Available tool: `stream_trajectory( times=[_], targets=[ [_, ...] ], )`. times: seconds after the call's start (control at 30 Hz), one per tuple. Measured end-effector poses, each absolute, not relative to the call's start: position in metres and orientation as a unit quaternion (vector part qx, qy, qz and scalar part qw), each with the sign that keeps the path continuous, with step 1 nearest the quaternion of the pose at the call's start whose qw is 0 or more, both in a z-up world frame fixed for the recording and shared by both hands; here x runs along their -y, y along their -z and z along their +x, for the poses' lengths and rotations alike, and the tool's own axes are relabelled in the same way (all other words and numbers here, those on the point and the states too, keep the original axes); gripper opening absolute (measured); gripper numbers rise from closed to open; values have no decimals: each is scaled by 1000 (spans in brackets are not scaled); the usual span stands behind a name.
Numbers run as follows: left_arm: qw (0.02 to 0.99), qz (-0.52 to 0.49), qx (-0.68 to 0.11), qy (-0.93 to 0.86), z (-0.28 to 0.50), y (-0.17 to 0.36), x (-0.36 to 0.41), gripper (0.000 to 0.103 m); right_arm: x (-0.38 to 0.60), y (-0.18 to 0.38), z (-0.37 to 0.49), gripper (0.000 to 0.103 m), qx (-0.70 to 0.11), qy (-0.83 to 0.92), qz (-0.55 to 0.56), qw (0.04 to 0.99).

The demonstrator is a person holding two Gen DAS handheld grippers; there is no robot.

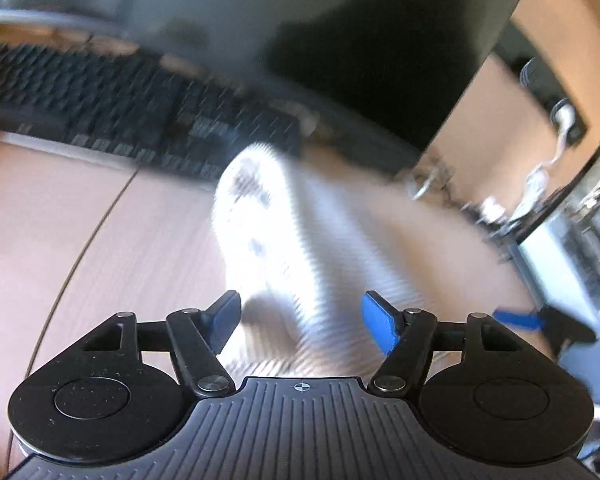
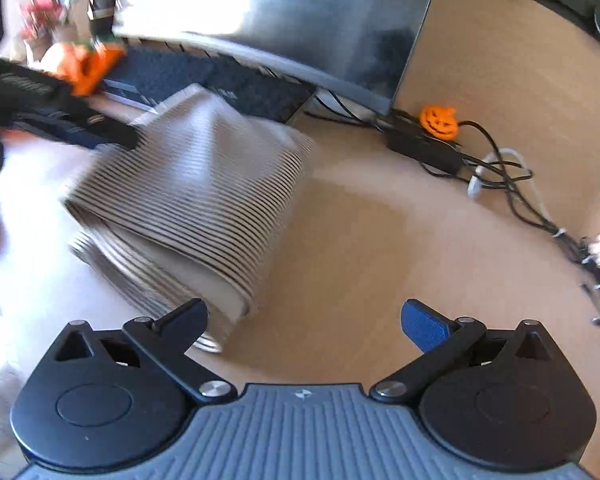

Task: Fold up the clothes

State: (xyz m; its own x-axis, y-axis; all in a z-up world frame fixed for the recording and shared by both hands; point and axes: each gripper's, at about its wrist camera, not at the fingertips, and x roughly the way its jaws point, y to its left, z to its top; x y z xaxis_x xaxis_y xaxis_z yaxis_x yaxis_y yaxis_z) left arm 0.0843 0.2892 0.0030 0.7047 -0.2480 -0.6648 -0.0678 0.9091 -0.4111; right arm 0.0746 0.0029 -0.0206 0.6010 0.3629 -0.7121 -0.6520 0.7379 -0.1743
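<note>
striped garment point(image 2: 188, 184) between spread tools

Striped garment point(image 1: 284, 240) & keyboard point(image 1: 140, 112) motion-blurred in left wrist view.

One striped cloth point(image 2: 188, 184), two grippers point(image 1: 300, 322) point(image 2: 304, 326), one keyboard point(image 1: 112, 108), one screen point(image 2: 284, 16), one orange pumpkin point(image 2: 439, 121).

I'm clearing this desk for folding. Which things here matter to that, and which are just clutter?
Part of the job: striped cloth, left claw, right claw.

Just lying about: keyboard, monitor, pumpkin toy, cables.
</note>
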Motion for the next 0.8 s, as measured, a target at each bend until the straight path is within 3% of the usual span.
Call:
stream_trajectory(
  times=[0.27,0.4,0.63,0.73,0.8],
  targets=[
    [905,-181,-381,47,81,12,-288,78,-11,16,88,103,-310,-217,-170,910],
    [912,-158,-374,53,81,12,-287,81,-14,27,51,103,-293,-262,-223,892],
    [924,-131,-359,33,70,-6,-272,81,-60,58,78,103,-330,-265,-278,862],
    [932,-112,-340,54,53,-21,-259,92,-66,57,81,103,-323,-263,-277,866],
    [933,-76,-349,47,47,-20,-248,92,-62,58,79,103,-317,-260,-275,870]
  ],
)
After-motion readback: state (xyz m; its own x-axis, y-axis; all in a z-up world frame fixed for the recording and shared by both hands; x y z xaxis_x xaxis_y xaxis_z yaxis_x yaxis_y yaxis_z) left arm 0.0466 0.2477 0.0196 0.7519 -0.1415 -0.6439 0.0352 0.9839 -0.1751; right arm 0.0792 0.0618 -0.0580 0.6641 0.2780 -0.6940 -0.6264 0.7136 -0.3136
